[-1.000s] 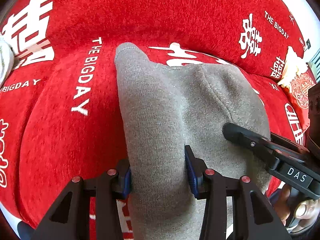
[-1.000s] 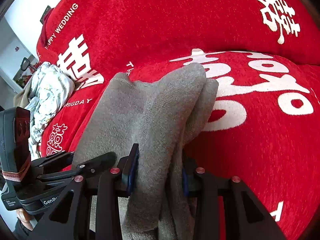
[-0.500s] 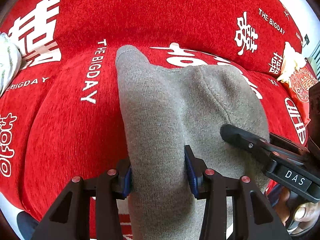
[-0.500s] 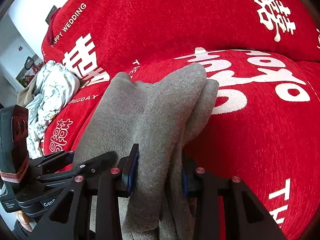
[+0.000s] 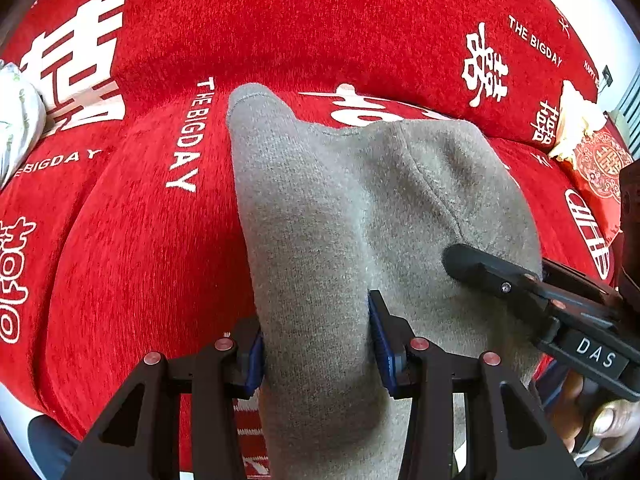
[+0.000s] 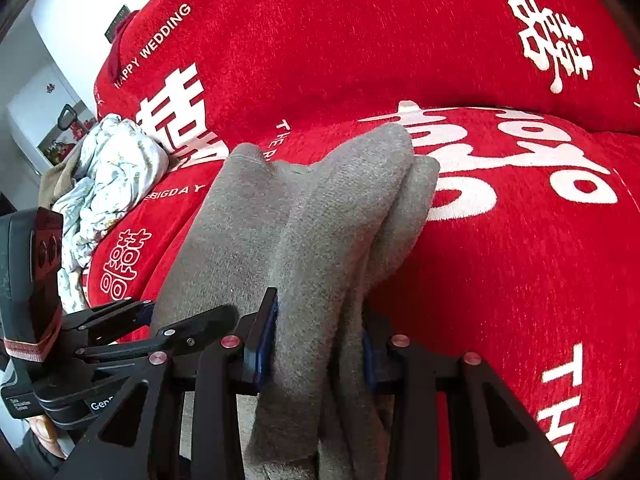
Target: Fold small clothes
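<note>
- Left wrist view: on the left, clamping the left gripper on one bunched edge of the grey knit garment, blue pads pressing both sides, likely keeping that edge from slipping.
- Right wrist view: further right, pinching the right gripper on the doubled layers of the other edge, seemingly keeping them aligned.
- Draping the far end onto the red sofa cover, probably readying the next fold.
</note>
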Tool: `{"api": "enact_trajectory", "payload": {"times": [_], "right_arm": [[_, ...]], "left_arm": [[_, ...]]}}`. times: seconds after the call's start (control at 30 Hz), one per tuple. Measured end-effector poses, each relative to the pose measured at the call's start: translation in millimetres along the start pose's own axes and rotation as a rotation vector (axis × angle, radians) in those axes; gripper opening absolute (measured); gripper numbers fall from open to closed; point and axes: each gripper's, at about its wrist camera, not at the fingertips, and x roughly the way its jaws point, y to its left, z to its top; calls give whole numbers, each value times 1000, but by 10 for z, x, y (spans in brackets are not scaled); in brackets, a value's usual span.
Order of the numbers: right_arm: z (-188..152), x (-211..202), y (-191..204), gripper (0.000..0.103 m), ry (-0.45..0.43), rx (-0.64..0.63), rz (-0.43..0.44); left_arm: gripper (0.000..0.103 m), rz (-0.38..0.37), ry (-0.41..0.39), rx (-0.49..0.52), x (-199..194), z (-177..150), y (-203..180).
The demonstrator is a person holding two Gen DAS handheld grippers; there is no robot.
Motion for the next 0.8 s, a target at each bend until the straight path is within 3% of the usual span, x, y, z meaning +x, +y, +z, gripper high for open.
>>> {"api": "enact_trajectory", "payload": {"times": [0.6,0.7,0.77,0.8], "right_arm": [[-178,135,-406,39,15,84,53],[-181,176,-464,43,20,96,68],[-187,202,-531,53,27,120,75],[-189,208,-569,63,32,134,67]], "left_arm": [[47,-18,-25,21,35,-119,44],[53,-12,-32,26,63,-136,57],[68,-1,-38,5,84,-149,108],[73,7,-40,-6,82,-156,130]]}}
